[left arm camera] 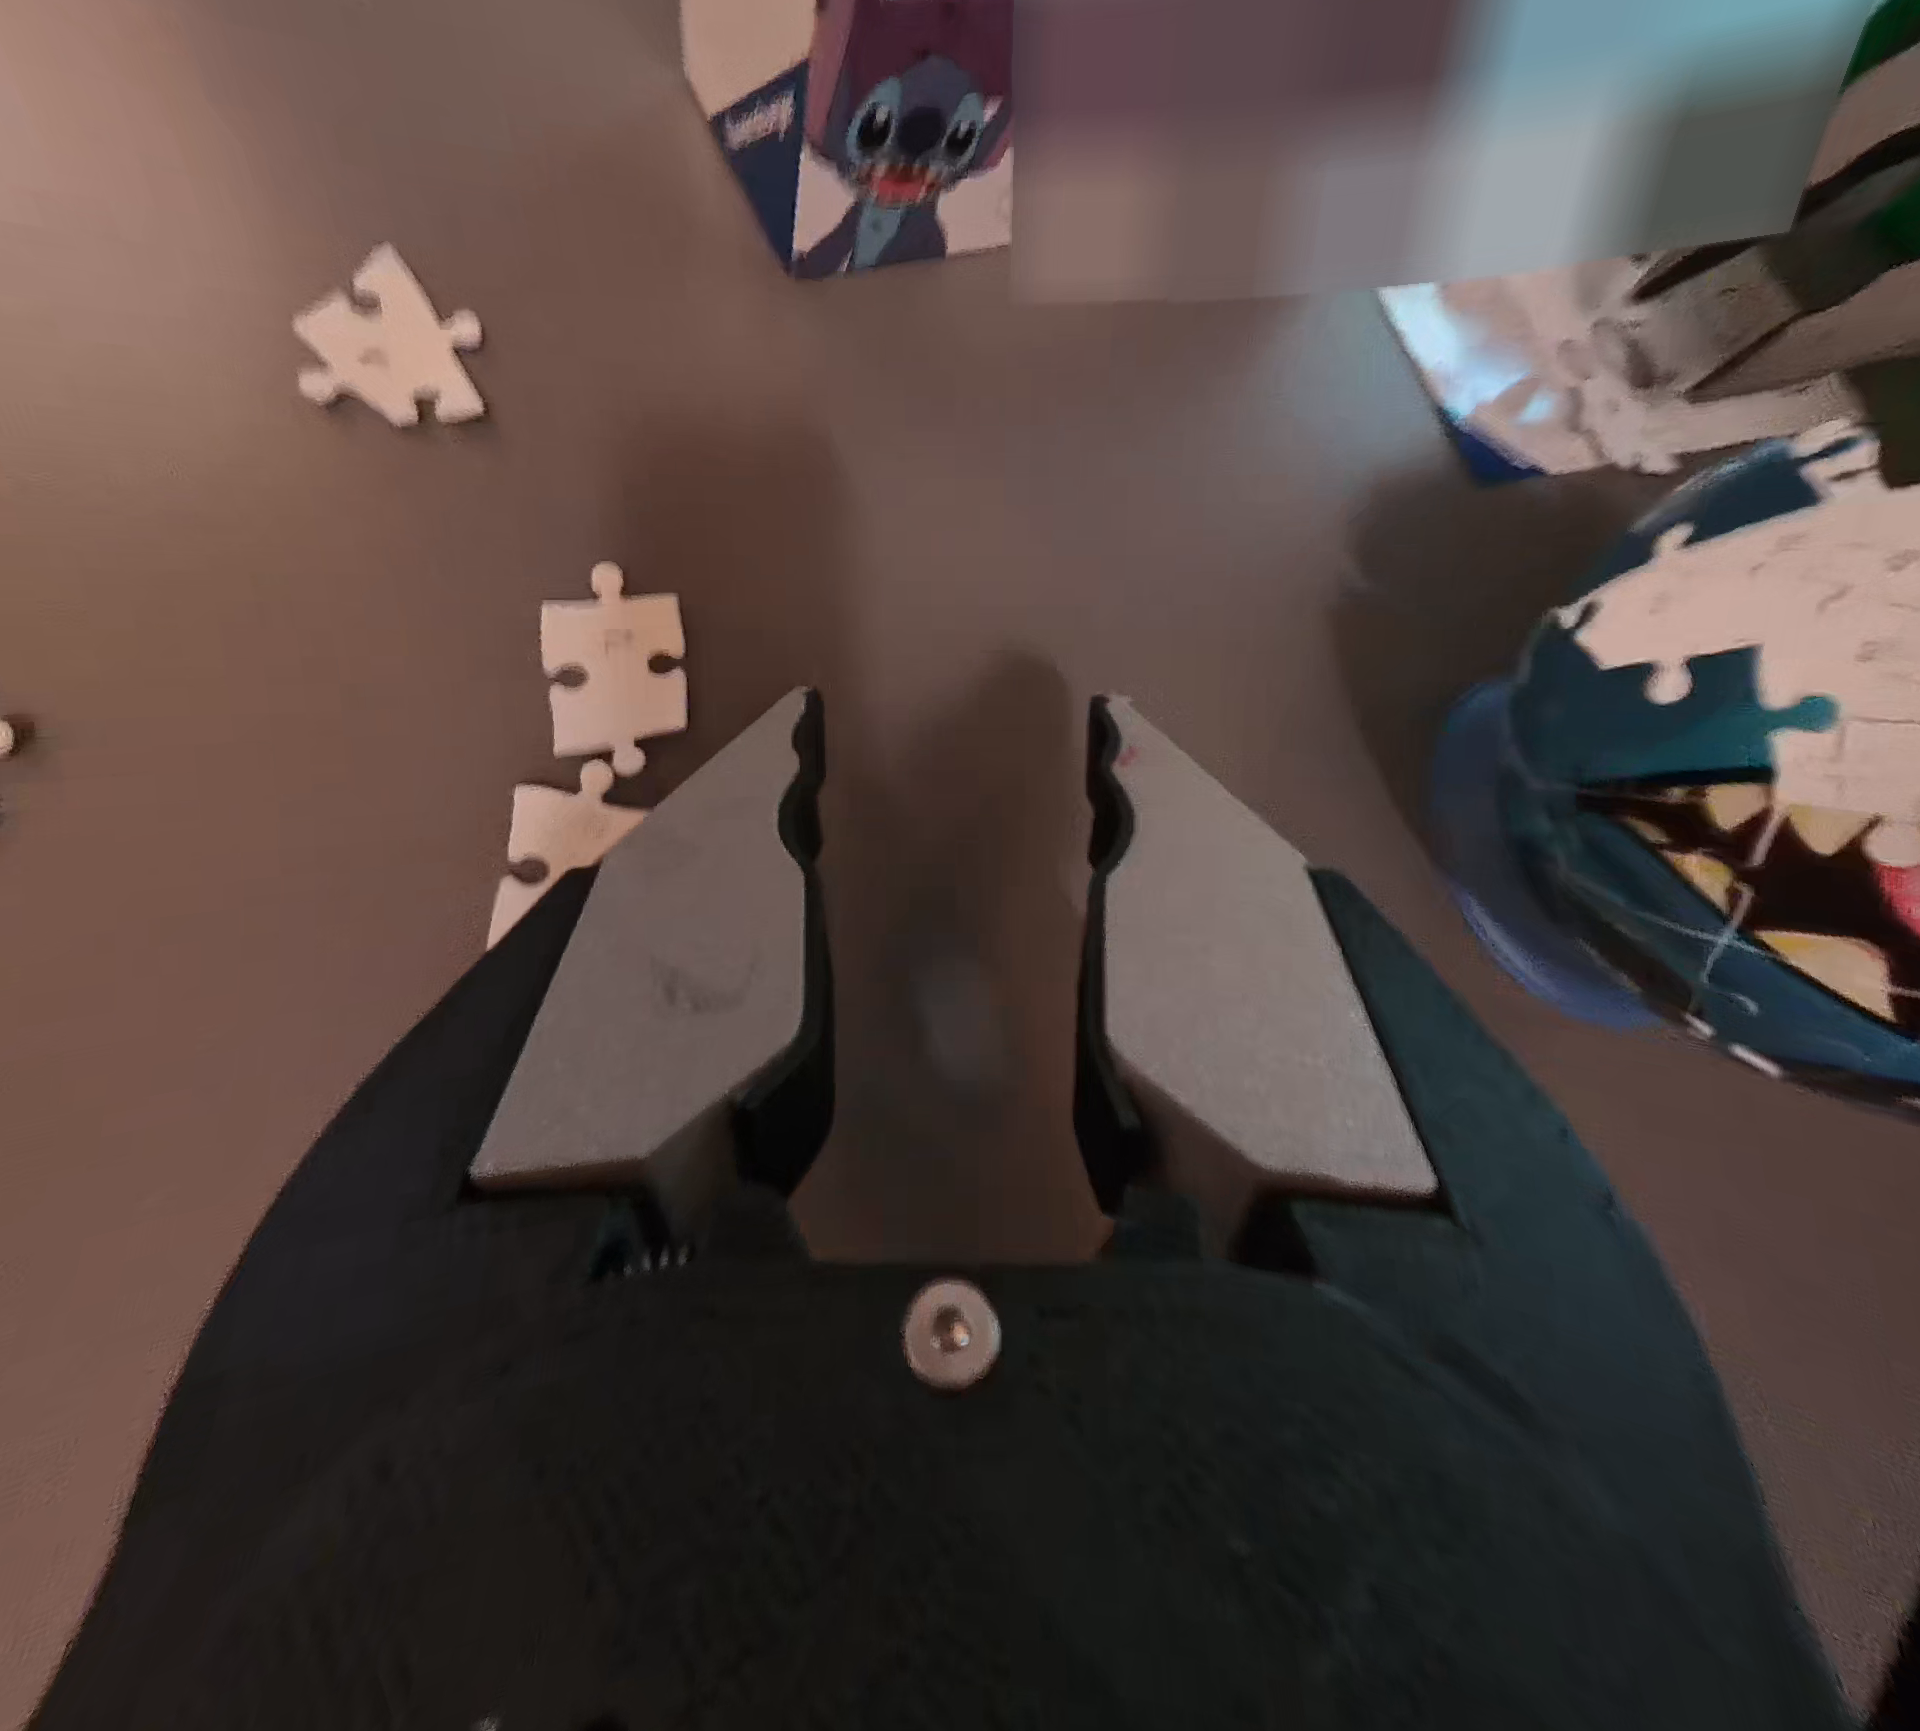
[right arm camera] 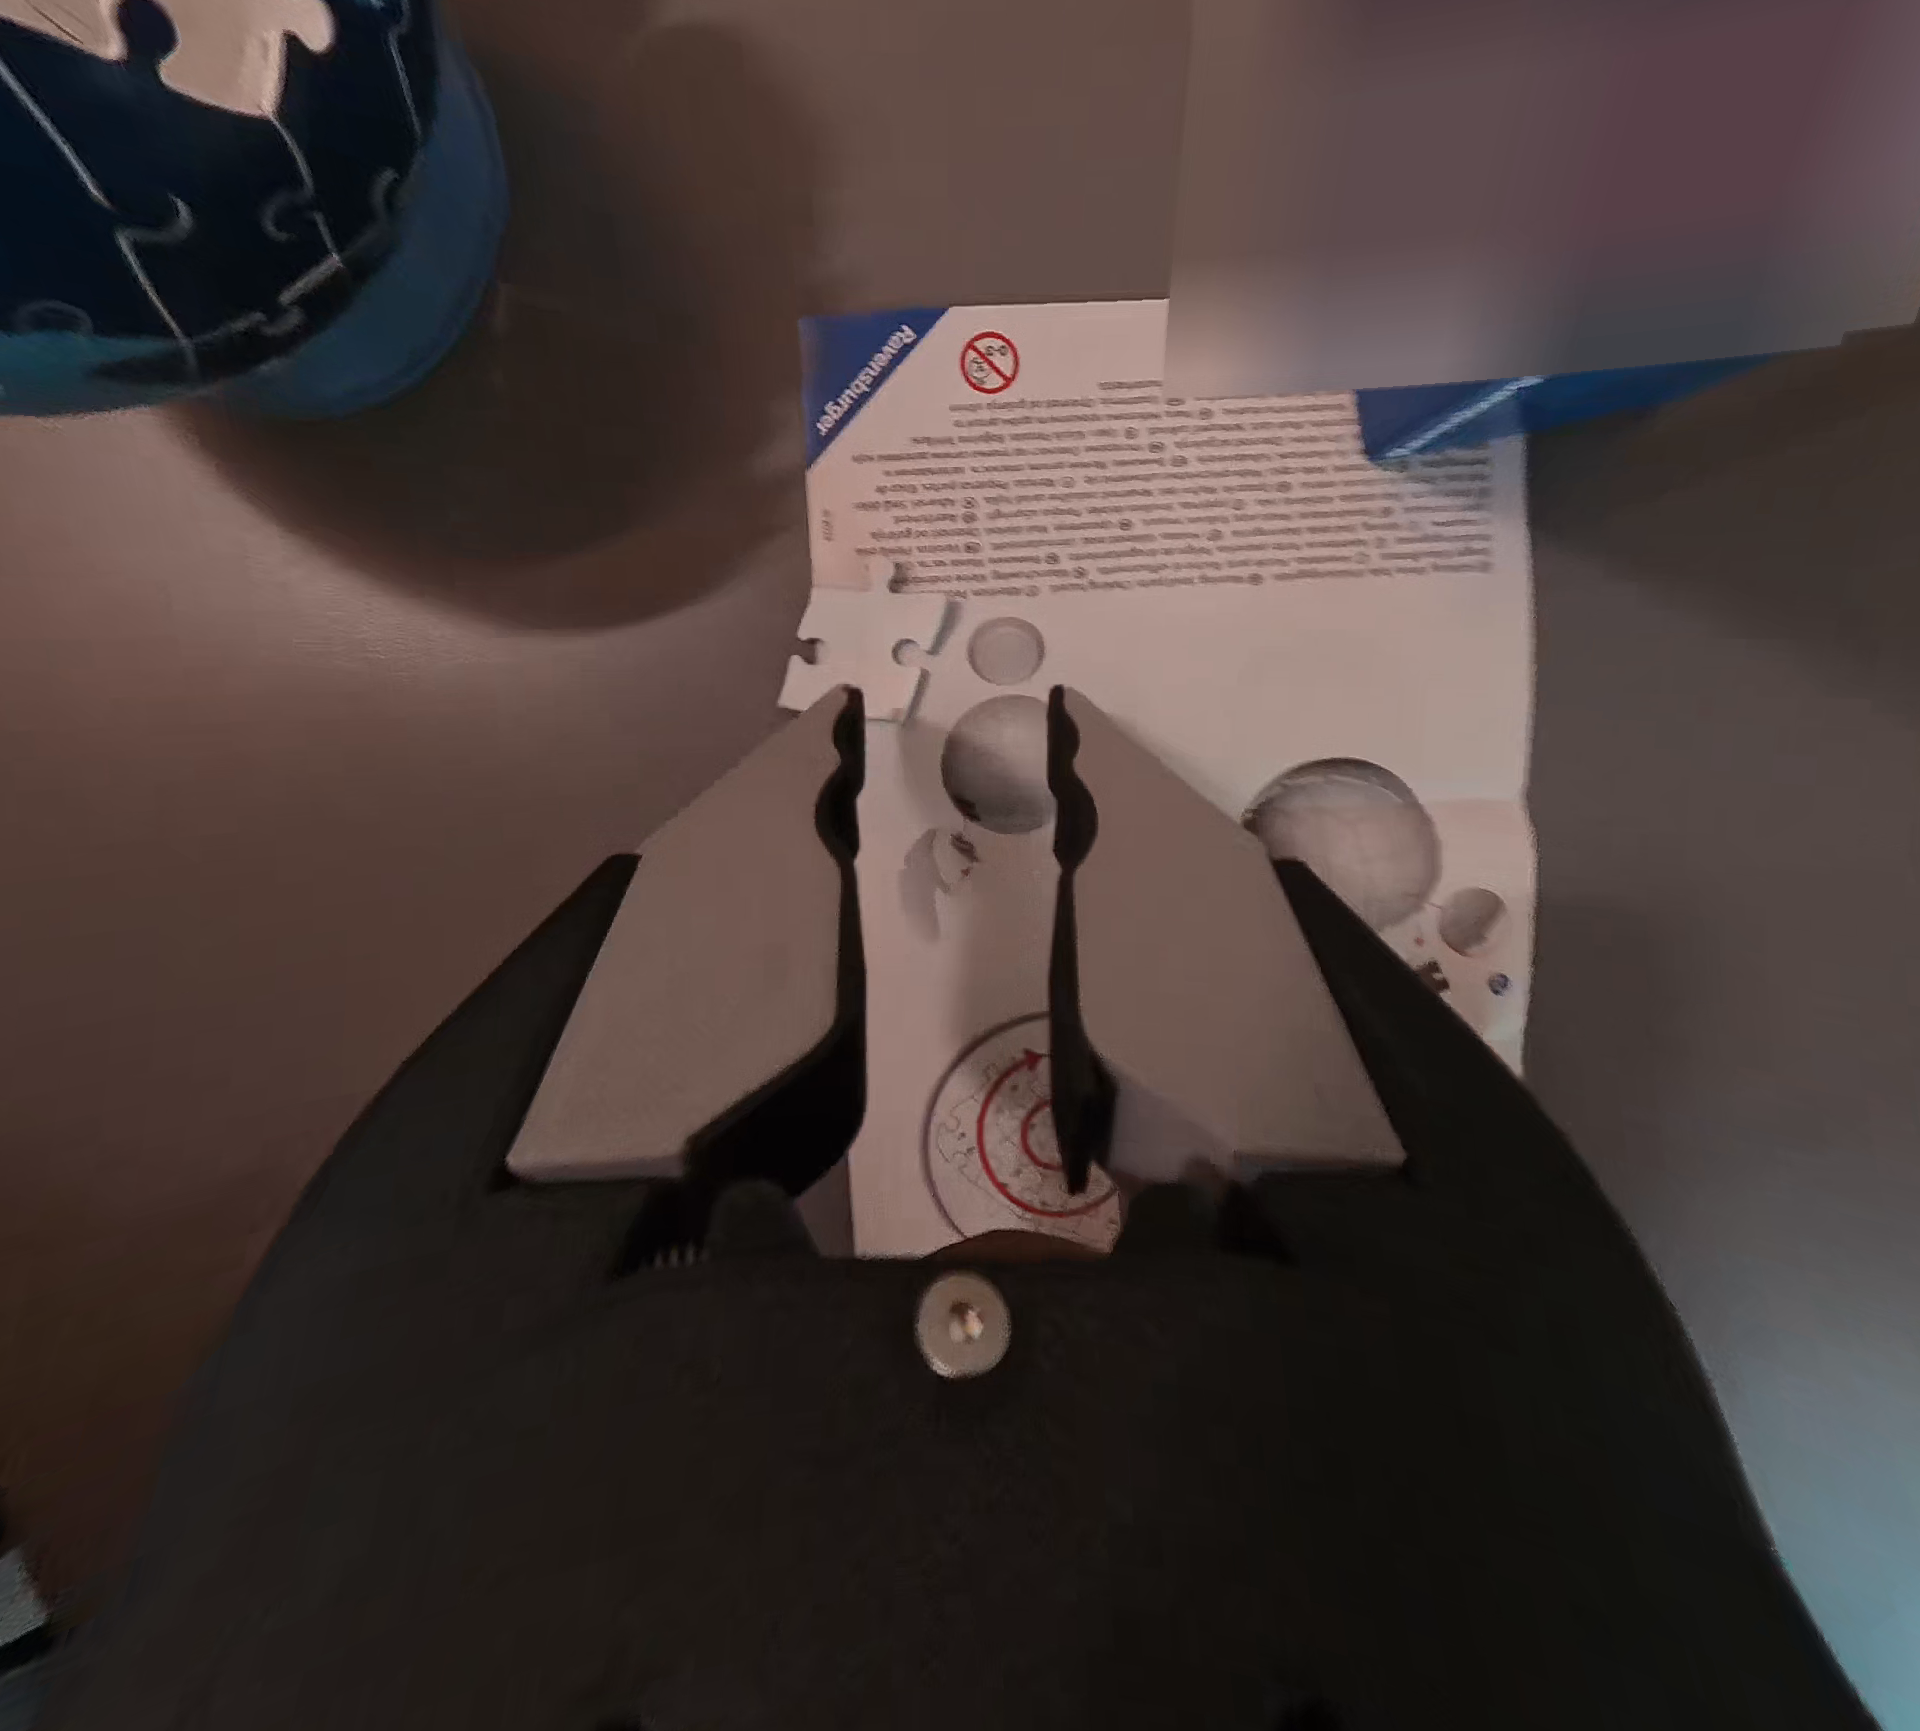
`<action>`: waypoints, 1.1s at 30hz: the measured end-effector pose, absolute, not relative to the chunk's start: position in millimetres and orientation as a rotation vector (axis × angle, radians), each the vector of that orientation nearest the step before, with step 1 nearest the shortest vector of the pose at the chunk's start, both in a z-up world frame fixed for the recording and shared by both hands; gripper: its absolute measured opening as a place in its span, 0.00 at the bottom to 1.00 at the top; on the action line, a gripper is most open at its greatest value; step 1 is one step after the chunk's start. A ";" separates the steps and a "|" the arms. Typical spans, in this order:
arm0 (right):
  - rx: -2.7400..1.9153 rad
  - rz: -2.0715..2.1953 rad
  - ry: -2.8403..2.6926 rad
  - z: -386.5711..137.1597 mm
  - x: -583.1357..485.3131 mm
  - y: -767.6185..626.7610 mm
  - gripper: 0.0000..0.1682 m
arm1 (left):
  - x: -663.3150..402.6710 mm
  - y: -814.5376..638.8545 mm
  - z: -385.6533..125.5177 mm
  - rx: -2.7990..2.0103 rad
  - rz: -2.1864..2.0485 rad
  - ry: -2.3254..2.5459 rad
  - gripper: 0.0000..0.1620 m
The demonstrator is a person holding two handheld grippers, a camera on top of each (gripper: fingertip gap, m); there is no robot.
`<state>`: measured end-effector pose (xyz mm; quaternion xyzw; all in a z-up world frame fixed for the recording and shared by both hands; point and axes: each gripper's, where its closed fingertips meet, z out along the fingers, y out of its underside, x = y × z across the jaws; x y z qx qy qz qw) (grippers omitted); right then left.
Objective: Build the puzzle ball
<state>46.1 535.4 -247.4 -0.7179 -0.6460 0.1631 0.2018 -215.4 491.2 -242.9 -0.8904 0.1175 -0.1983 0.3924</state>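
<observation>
Half-built blue puzzle ball (left arm camera: 1704, 767) on its blue ring, white loose pieces (left arm camera: 613, 658) lying well apart

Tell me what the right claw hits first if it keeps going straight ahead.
Probably the instruction sheet under the open right claw; a white puzzle piece lies just left of that line. Depth is unclear.

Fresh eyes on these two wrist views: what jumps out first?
The half-built blue puzzle ball, its white inner side and a toothy printed mouth showing, sits at the right edge of the left wrist view. Loose white puzzle pieces lie face-down on the grey table to its left. In the right wrist view, the open right gripper hovers over a printed instruction sheet with one piece on its edge.
</observation>
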 end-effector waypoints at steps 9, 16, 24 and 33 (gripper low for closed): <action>-1.804 0.640 -1.747 -220.5 21.5 541.6 0.21 | -227.6 494.6 -258.3 -2.314 -0.116 0.484 0.30; -1.584 0.940 -1.809 -195.1 13.0 497.7 0.30 | -228.9 498.7 -260.0 -2.289 -0.183 0.435 0.35; -1.314 1.074 -1.801 -153.0 5.9 451.7 0.31 | -225.9 498.0 -260.3 -2.282 -0.196 0.447 0.37; -1.288 1.094 -1.720 -175.9 3.9 438.5 0.38 | -211.0 454.9 -250.8 -2.305 -0.302 0.513 0.35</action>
